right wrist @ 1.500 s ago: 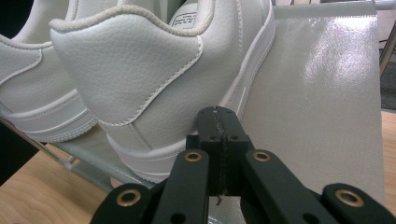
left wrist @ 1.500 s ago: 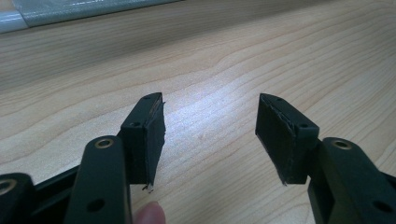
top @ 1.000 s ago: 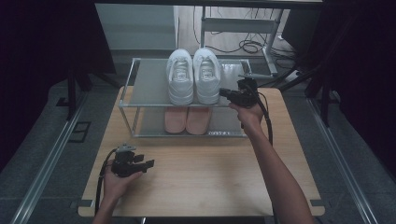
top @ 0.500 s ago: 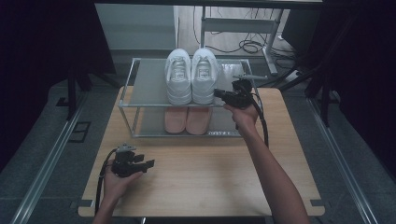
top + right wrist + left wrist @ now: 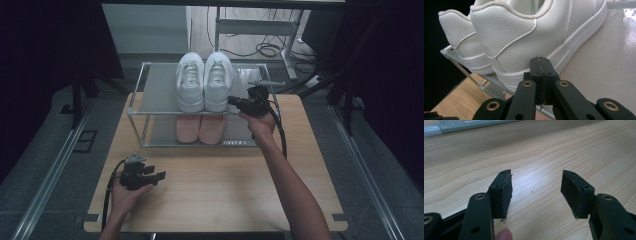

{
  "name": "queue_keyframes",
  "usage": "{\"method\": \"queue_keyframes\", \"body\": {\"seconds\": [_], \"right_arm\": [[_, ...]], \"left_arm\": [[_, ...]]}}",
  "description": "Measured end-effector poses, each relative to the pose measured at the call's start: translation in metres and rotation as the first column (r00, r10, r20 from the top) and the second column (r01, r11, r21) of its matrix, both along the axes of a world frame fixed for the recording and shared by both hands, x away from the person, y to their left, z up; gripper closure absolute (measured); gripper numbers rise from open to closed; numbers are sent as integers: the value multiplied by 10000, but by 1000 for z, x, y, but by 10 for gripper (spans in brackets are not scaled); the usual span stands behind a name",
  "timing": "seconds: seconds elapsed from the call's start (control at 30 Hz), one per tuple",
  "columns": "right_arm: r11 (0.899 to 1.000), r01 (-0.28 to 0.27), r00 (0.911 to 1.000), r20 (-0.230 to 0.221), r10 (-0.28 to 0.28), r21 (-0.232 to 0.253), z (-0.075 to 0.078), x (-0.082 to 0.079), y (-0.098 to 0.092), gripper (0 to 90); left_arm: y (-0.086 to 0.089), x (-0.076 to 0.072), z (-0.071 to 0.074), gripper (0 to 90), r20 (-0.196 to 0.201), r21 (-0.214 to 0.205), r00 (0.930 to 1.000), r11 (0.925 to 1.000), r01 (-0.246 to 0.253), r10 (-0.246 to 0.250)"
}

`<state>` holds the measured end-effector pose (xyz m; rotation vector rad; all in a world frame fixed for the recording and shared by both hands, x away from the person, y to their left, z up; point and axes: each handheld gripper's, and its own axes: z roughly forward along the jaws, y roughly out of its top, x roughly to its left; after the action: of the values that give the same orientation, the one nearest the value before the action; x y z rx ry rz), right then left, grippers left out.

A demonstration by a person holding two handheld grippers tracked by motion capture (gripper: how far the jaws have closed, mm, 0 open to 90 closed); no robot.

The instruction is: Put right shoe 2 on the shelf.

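Note:
Two white sneakers (image 5: 204, 80) stand side by side on the top shelf of a metal and glass rack (image 5: 160, 85); a pink pair (image 5: 200, 129) sits on the shelf below. My right gripper (image 5: 232, 101) is shut with nothing between its jaws, its tip at the heel side of the right white sneaker (image 5: 534, 35), close to the sole or touching it. My left gripper (image 5: 161, 175) rests low over the wooden table (image 5: 220, 185) at the front left, open and empty, its fingers (image 5: 503, 192) wide apart over bare wood.
The rack fills the back middle of the table. Metal rails (image 5: 55, 165) run along both sides of the table on the floor. Cables (image 5: 265, 49) and a frame lie behind the rack.
My right gripper has moved left along the rack's top shelf, closer to the heel of the right white sneaker. The left hand has stayed in place.

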<state>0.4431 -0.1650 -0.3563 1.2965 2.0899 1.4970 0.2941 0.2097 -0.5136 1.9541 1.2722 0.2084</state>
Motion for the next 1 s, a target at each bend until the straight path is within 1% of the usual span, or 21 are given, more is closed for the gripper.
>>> {"method": "queue_keyframes", "body": {"seconds": [0.03, 0.13, 0.23, 0.4, 0.53, 0.67, 0.7, 0.8, 0.9, 1.0], "right_arm": [[9999, 22, 10000, 74, -21, -111, 0, -1, -1, 900], [9995, 129, 9986, 510, -114, -286, 0, -5, -4, 900], [9996, 6, 9974, 724, 15, -288, 1, -10, -8, 900], [9992, -288, 9945, 1000, 313, -264, -1, -23, -19, 900], [9985, -476, 9922, 1139, 504, -277, -6, -36, -30, 900], [9978, -622, 9908, 1189, 646, -240, -15, -50, -42, 900], [9976, -654, 9906, 1192, 678, -242, -18, -53, -45, 898], [9967, -783, 9908, 1088, 801, -215, -28, -63, -54, 869], [9953, -898, 9911, 954, 929, -359, -41, -71, -62, 867], [9950, -944, 9919, 819, 968, -336, -57, -79, -71, 858]], "left_arm": [[0, 0, 0, 425, -14, -19, 10000, 10000, -71, 71], [1, -1, 1, 425, -13, 9, 10000, 10000, -48, 48], [1, -2, 0, 424, -14, -1, 10000, 10000, -71, 71], [1, -4, 0, 424, -10, 13, 9999, 9999, -102, 102], [1, -5, 0, 424, -3, 49, 10000, 9999, -88, 88], [0, -6, 0, 424, 2, 78, 10000, 9999, -92, 92], [0, -6, 0, 424, -32, 20, 9999, 9999, -110, 110], [-1, -7, 0, 424, -31, 30, 9999, 9999, -139, 139], [-1, -6, 0, 424, -12, 68, 9999, 9999, -117, 117], [-1, -7, 0, 424, -30, 60, 9999, 9999, -143, 143]]}}
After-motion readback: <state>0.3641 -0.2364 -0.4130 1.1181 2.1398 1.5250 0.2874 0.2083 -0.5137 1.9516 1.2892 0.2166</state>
